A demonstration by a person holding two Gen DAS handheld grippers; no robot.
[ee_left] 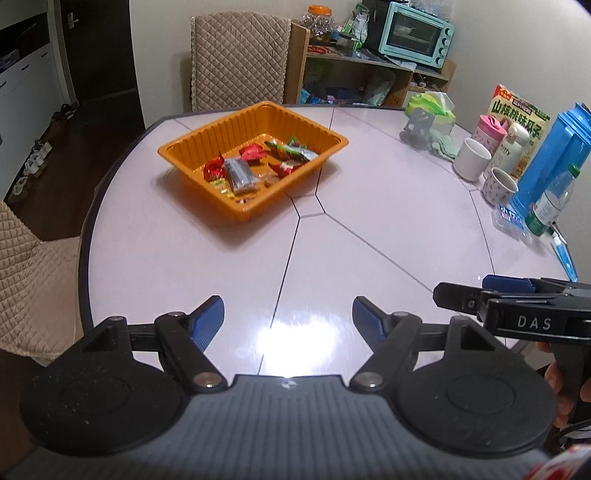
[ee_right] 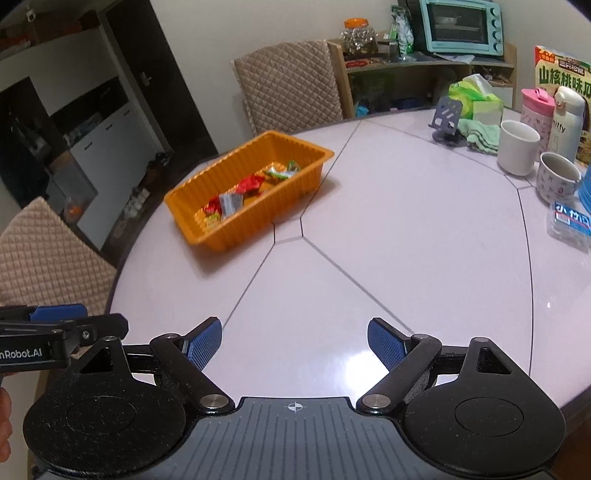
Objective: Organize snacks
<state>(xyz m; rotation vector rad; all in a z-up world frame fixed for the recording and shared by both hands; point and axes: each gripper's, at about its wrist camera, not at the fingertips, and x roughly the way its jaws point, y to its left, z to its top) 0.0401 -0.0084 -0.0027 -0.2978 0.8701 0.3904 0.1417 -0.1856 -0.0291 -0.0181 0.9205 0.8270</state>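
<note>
Left wrist view
Tray: my orange ribbed tray point(ee_left: 255, 162) sits far left on the table point(ee_left: 369, 221), holding about six wrapped snacks point(ee_left: 240, 173), red, grey and green.
My left gripper point(ee_left: 288, 314): fingers wide, nothing between.

Right wrist view
Tray point(ee_right: 236, 229): far left, snacks point(ee_right: 236, 199) inside.
Cups: two, far right.
My right gripper point(ee_right: 294, 338): wide, empty.

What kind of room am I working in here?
Most likely a home dining room: a round table with padded chairs, a toaster oven on a cluttered shelf, and mugs beside the snack tray.
</note>
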